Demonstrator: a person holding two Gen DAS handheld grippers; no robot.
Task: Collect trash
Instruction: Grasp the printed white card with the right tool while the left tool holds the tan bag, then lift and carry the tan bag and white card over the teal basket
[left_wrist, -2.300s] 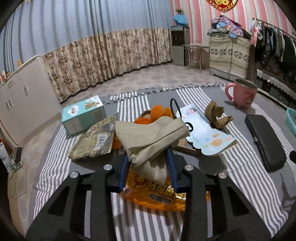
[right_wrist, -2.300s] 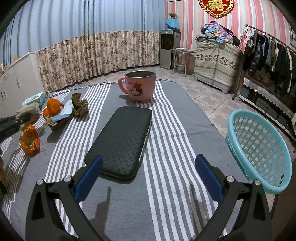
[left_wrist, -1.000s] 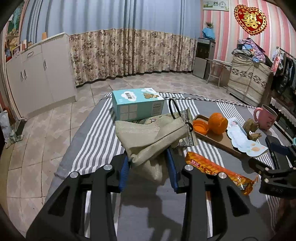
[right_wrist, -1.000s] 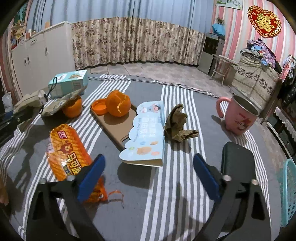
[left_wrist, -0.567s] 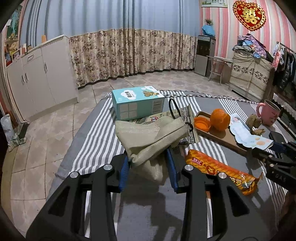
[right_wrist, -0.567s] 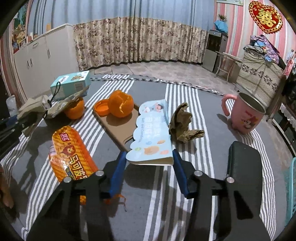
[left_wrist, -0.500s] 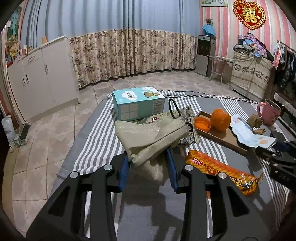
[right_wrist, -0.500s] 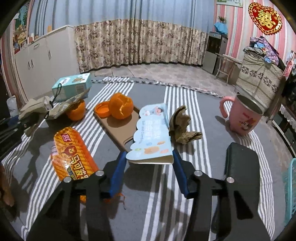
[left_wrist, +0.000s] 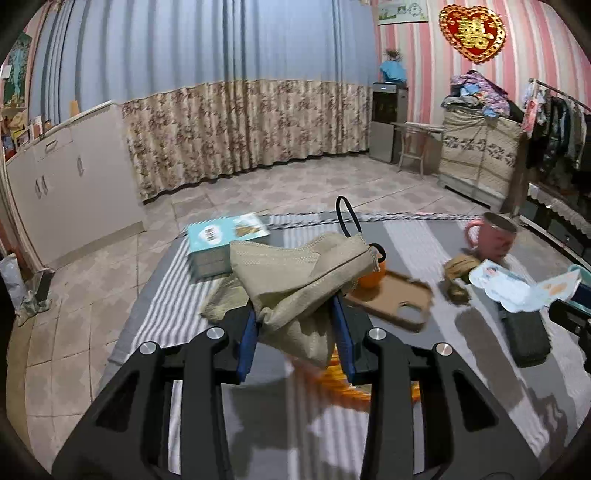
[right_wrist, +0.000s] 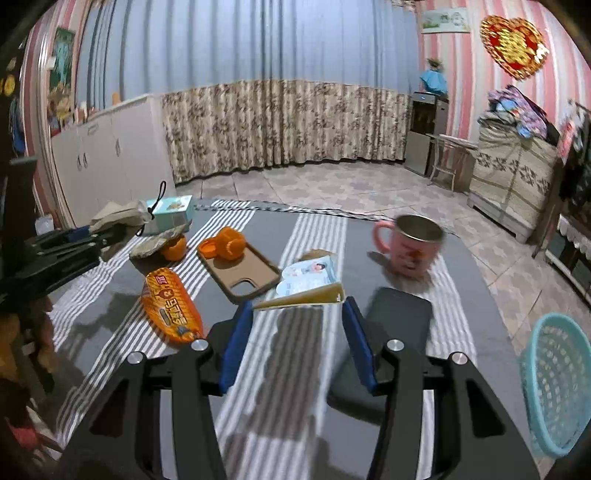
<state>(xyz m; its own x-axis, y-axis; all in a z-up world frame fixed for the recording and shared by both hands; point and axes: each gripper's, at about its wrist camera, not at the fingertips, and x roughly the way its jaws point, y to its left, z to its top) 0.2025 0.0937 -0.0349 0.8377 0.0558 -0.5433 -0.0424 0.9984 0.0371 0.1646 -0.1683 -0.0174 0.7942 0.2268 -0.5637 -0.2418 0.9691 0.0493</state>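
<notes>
Both fingers pinch trash, mask (left_wrist: 299, 273) left, card (right_wrist: 308, 282) right

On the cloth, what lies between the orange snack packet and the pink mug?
In the right wrist view, the brown phone case, bearing orange peel, lies between the snack packet and the mug, with the card the right gripper holds.
</notes>
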